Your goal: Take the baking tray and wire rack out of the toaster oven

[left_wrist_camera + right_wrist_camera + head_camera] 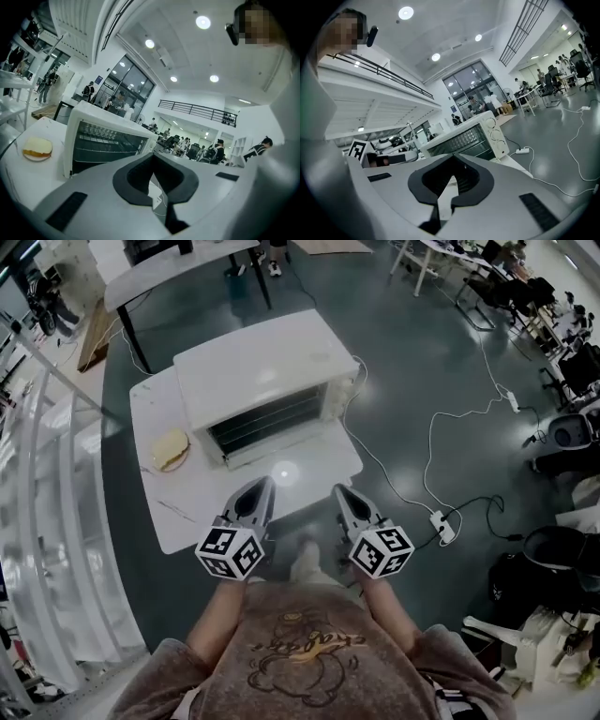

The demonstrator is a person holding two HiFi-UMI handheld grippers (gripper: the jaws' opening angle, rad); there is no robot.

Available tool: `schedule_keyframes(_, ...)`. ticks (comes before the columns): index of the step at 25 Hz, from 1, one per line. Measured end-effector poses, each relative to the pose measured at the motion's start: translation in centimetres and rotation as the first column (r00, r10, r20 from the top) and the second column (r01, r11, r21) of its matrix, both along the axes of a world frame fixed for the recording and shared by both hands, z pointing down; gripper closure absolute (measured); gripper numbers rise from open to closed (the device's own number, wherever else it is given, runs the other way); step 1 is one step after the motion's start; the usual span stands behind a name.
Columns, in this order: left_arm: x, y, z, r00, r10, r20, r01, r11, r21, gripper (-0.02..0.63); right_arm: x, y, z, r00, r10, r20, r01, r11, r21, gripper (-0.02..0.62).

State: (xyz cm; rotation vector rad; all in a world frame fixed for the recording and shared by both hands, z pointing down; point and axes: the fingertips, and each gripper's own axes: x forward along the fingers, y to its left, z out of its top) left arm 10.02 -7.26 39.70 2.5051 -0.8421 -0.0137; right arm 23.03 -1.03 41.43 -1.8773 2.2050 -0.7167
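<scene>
The toaster oven stands on the white worktop, with its glass door shut and facing the person. Horizontal bars of the wire rack are visible through the glass, inside the oven. The baking tray cannot be told apart from the dark interior, so its position inside the oven is not readable. Knobs sit in a column on the oven's front panel, to the right of the door. A plate carrying a piece of bread lies on the worktop just beside the oven's left front corner, apart from the oven. A cable leaves the oven's right side and runs across the floor to a power strip, well apart from the oven. The left gripper is held in front of the door, over the near part of the worktop. It points toward the oven and does not touch it. Its jaws are together with nothing between them. The right gripper is held in front of the oven's right front corner, also clear of the oven and pointing toward it. Its jaws are likewise together and empty. The two grippers are side by side, near each other, each with its marker cube at the end away from the oven.
</scene>
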Motion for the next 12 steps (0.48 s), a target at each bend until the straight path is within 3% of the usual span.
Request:
schedule_keyframes(8,0.5,-3.3,1.2,0.996,-0.085,0.004,0.085,0.995,-0.046,0.604,0.2,-4.6,2.0,0.993,-0.095,0.065,0.097,0.995,-0.022,0.595)
schedule_keyframes(12,-0.3,-4.8,1.4,0.995,-0.1,-0.011,0.099,0.993,-0.067,0.604,-0.2,-6.5,2.6,0.993,-0.083,0.08,0.084,0.996,-0.015,0.595)
